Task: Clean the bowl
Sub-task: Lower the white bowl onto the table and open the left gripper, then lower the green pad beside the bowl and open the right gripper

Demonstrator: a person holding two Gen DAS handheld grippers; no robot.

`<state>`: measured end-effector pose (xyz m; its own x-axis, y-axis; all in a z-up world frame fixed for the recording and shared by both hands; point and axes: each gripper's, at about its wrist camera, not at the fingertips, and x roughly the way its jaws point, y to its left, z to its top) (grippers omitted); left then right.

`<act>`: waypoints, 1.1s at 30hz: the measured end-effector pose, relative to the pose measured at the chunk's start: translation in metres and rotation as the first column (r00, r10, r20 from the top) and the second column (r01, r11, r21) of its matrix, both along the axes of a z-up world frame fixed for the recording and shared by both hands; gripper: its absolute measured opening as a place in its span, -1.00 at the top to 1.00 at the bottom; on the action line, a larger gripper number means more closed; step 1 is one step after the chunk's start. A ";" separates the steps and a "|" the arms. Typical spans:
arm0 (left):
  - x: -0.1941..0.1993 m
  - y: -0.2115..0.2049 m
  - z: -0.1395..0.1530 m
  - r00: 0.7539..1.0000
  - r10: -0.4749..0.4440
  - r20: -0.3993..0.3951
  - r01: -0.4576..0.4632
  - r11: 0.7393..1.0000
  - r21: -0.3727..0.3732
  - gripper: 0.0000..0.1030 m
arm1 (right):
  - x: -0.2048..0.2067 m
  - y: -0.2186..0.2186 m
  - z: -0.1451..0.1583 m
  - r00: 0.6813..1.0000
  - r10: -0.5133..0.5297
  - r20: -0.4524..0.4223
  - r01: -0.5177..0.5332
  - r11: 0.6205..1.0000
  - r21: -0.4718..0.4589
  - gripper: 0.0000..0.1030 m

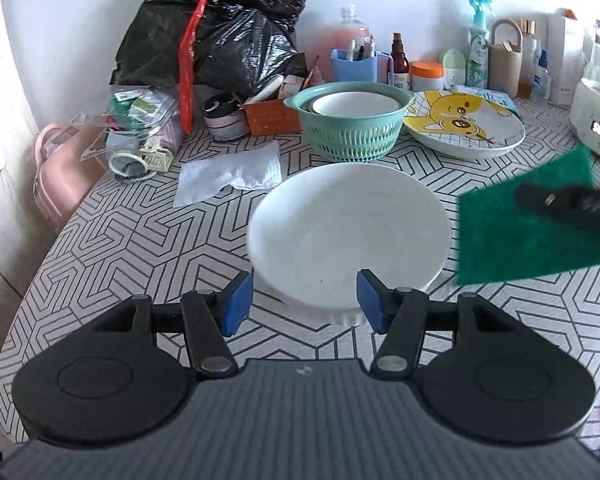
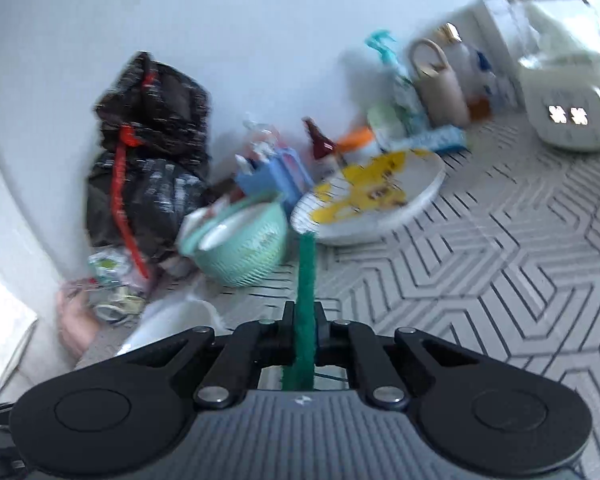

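A wide white bowl (image 1: 348,232) sits upright on the patterned table. My left gripper (image 1: 305,304) is open, its blue pads either side of the bowl's near rim, empty. My right gripper (image 2: 304,320) is shut on a green scouring pad (image 2: 306,280), seen edge-on in the right wrist view. In the left wrist view the pad (image 1: 528,224) hangs in the air to the right of the bowl, held by the right gripper's dark fingers (image 1: 564,204). The bowl's edge (image 2: 168,320) shows blurred at the lower left of the right wrist view.
Behind the bowl stand a teal colander (image 1: 348,124) with bowls inside and a plate with a yellow cartoon (image 1: 464,124). A paper towel (image 1: 228,172) lies at the left. A black bag (image 1: 216,28), bottles and a white appliance (image 1: 596,120) line the back.
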<state>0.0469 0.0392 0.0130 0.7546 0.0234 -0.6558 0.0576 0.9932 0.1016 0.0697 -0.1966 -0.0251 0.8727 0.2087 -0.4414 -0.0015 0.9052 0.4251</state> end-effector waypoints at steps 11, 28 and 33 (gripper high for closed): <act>-0.001 0.001 0.003 1.000 0.000 -0.005 0.000 1.000 -0.008 -0.09 | 0.004 0.019 -0.015 0.990 -0.125 -0.064 0.101 0.950 -0.294 -0.71; -0.021 -0.012 0.003 0.997 0.057 -0.045 -0.057 0.998 -0.005 -0.42 | -0.052 0.048 0.031 0.994 -0.106 -0.018 0.087 0.894 -0.440 -0.99; -0.033 -0.019 0.001 0.998 0.052 -0.027 -0.052 0.999 0.010 -0.59 | -0.060 0.049 0.031 0.995 -0.095 -0.022 0.078 0.907 -0.414 -0.99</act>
